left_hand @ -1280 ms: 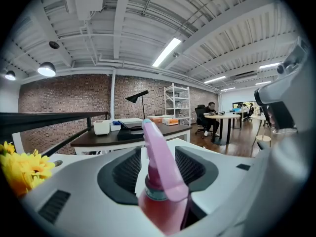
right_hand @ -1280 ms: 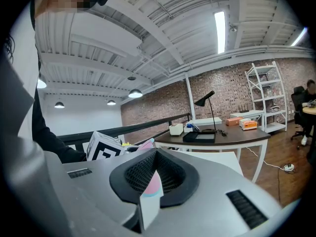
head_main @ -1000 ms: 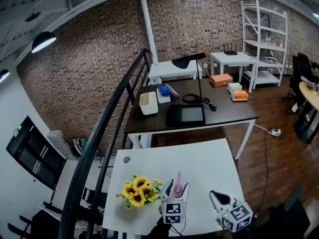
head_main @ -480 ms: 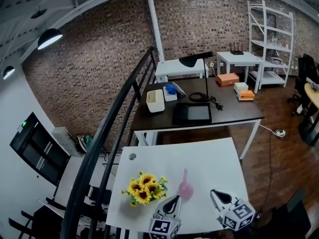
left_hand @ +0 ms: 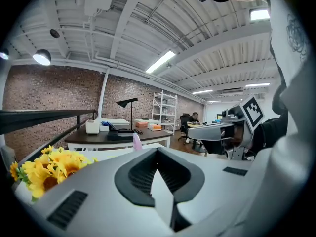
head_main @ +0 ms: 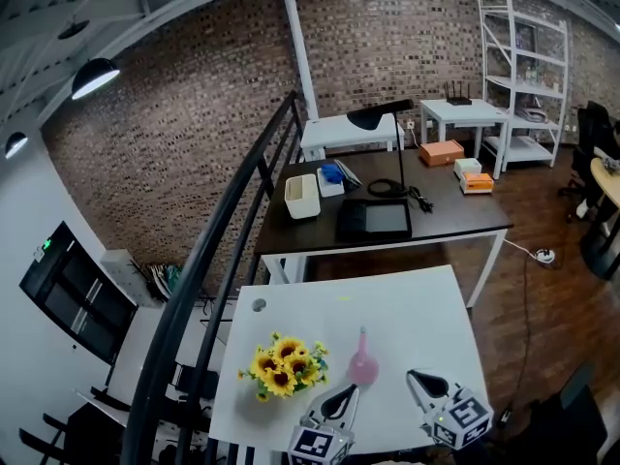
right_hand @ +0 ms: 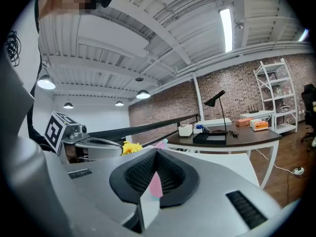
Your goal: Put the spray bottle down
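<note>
The pink spray bottle (head_main: 363, 360) stands upright and free on the white table (head_main: 412, 308), just right of the sunflowers (head_main: 281, 366). My left gripper (head_main: 346, 393) sits at the near edge, a little short of the bottle, shut and empty. In the left gripper view its jaws (left_hand: 157, 151) meet, and the bottle's top (left_hand: 137, 140) pokes up beyond them. My right gripper (head_main: 418, 382) hovers to the bottle's right, apart from it. Its jaws (right_hand: 157, 153) look shut with nothing gripped; the bottle (right_hand: 155, 182) shows pink through the gap behind them.
Behind the white table stands a dark desk (head_main: 446, 216) with a lamp (head_main: 378, 114), a black pad, a white bin and small boxes. A black railing (head_main: 208, 260) runs along the left. White shelves (head_main: 523, 76) stand at the back right.
The left gripper let go of the spray bottle, drew back toward the near edge and shut empty. The bottle now stands alone on the table. The right gripper barely moved.
</note>
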A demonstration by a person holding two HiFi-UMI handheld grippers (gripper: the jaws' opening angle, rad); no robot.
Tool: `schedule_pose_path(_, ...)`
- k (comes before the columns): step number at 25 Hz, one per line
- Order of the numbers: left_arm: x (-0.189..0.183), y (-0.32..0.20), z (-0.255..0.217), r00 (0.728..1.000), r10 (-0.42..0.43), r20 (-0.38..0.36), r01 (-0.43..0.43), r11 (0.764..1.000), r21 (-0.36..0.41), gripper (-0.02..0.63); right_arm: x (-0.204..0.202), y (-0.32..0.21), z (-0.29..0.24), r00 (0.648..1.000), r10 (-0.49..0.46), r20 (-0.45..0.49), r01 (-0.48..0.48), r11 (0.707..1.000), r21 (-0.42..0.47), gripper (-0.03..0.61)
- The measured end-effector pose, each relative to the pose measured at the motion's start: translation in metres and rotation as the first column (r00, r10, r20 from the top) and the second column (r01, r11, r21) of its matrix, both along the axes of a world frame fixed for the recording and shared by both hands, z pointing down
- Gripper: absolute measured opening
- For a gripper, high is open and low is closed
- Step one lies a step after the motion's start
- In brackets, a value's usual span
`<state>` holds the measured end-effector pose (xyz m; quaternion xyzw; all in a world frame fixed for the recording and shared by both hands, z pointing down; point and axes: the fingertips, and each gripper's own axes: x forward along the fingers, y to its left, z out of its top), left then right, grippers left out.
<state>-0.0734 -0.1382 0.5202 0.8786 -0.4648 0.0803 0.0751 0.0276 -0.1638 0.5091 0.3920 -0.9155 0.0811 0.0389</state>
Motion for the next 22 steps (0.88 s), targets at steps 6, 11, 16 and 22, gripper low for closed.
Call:
schedule_pose_path(6,-0.0002,-0.0016,-0.0017,1.0,-0.009,0.007,0.009,1.0,0.001,-0.012,0.0025,0.0004,-0.0022,1.0,0.001,0.004,-0.001,1.0,0.01,-0.017)
schedule_pose_path(11,0.0015,-0.0028,-0.0039,1.0,-0.012,0.01,0.012,1.0,-0.004,-0.012,0.0046,0.0013,-0.0076,1.0,0.004,0.004,-0.004,1.0,0.013,-0.017)
schedule_pose_path(16,0.0036,-0.0015,-0.0021,1.0,-0.01,0.013,0.01,1.0,-0.014,-0.012,0.0058,0.0035,-0.0077,1.0,0.006,0.008,-0.006,1.0,0.016,-0.017)
schedule_pose_path(22,0.0025,-0.0056,0.0017,1.0,-0.009,0.025,0.01,1.0,-0.025,-0.012,0.0047,0.0008,-0.0066,1.0,0.01,0.004,-0.01,1.0,0.015,-0.017)
